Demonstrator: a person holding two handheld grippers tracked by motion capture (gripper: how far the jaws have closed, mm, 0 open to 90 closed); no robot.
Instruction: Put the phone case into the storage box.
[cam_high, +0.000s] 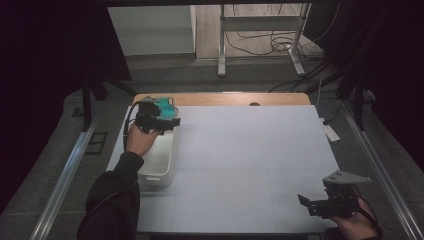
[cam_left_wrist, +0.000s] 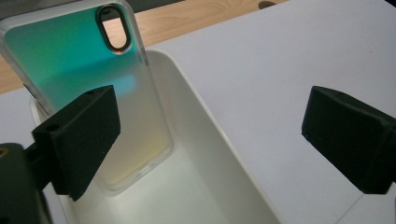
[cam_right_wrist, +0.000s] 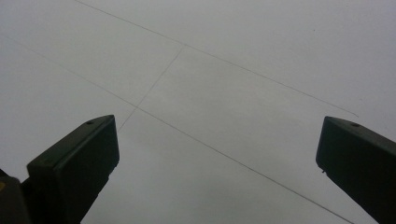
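Nearest the person, the right gripper (cam_high: 314, 202) hangs low over the near right corner of the white table (cam_high: 250, 150), its jaws spread wide with nothing between them; its own view shows bare tabletop (cam_right_wrist: 210, 93) crossed by thin seams. Farther off on the left, the left gripper (cam_high: 167, 121) is held above the far end of a white bin (cam_high: 159, 165), jaws also wide apart and holding nothing. A phone case (cam_left_wrist: 88, 84), teal fading to clear, stands tilted inside the bin (cam_left_wrist: 205, 140) against its far end, just behind one jaw. Beyond lies the table's wooden edge (cam_high: 225, 98).
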